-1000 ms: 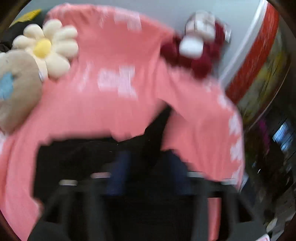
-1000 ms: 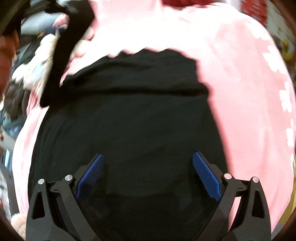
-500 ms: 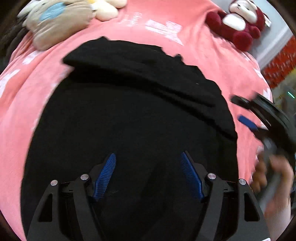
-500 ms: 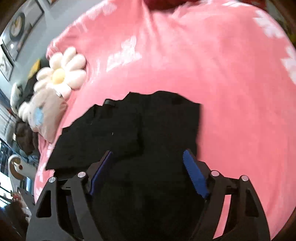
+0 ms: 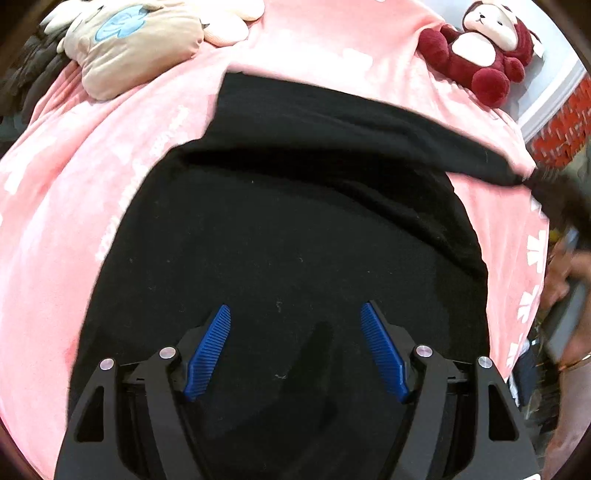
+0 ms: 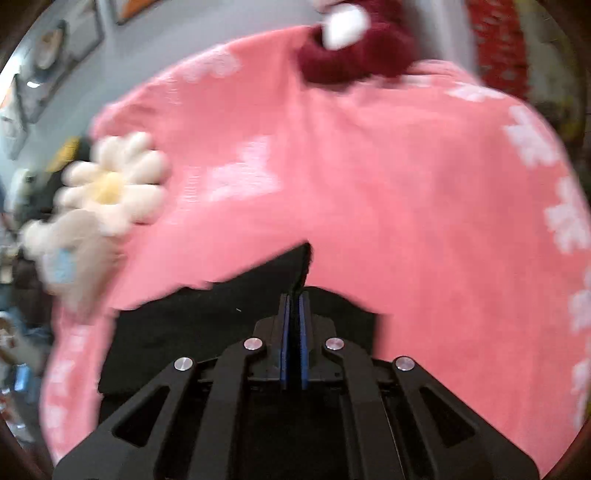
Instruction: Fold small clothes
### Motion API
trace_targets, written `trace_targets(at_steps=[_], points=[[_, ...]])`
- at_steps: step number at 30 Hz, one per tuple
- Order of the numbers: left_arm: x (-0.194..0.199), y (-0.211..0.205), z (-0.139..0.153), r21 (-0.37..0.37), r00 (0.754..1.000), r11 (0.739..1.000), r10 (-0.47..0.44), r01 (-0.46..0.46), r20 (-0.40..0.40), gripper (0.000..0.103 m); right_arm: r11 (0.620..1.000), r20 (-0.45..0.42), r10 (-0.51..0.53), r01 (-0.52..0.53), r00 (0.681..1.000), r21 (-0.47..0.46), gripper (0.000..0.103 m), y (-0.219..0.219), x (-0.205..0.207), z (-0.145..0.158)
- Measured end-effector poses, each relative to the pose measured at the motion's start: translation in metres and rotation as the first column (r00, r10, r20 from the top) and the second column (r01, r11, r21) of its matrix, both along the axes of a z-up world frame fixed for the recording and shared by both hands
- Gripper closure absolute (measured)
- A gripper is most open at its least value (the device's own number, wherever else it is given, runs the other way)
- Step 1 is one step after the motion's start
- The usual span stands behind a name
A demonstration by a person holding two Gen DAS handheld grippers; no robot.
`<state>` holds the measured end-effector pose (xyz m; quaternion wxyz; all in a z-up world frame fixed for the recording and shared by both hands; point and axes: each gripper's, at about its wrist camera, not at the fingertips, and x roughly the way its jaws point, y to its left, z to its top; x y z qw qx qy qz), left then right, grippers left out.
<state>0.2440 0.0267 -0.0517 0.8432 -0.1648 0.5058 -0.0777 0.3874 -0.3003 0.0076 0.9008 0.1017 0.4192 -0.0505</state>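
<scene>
Left gripper [image 5: 295,347]: jaws wide apart, angled downward. Right gripper [image 6: 294,306]: jaws closed, pads pinching cloth [image 6: 295,266], angled downward.

My work surface: pink blanket [image 5: 303,48] with white flower print. Grey wall [image 6: 155,48] behind, framed pictures [image 6: 86,35] hung on it. White skirting [image 5: 554,107] below wall at my right; red brick-pattern panel [image 5: 565,136] beside it. Even indoor light.

Two black grippers [image 5: 295,350] [image 6: 294,306] — ribbed blue pads [image 5: 208,350], silver screws [image 5: 167,352].
</scene>
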Motion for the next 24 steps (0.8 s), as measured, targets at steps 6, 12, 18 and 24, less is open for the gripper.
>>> trace_targets(at_steps=[6,12,18,24], points=[[0.015,0.002,0.002,0.021,0.999,0.999,0.033,-0.033,0.006,0.028,0.999,-0.109,-0.002,0.007,0.994,0.044,0.098,-0.011,0.001,-0.054],[0.068,0.048,0.007,-0.143,0.984,0.974,0.175,-0.177,-0.027,0.028,0.998,-0.064,-0.024,0.029,0.998,0.064,0.083,-0.017,-0.036,-0.038],[0.128,0.089,-0.018,-0.214,0.946,0.923,0.302,-0.321,-0.116,0.026,0.996,-0.098,-0.044,0.051,0.994,0.07,0.055,-0.029,-0.09,-0.047],[0.135,0.092,-0.013,-0.056,0.964,0.962,0.266,-0.266,-0.011,0.099,0.997,-0.103,-0.021,0.028,0.994,0.072,0.056,-0.027,-0.112,-0.048]])
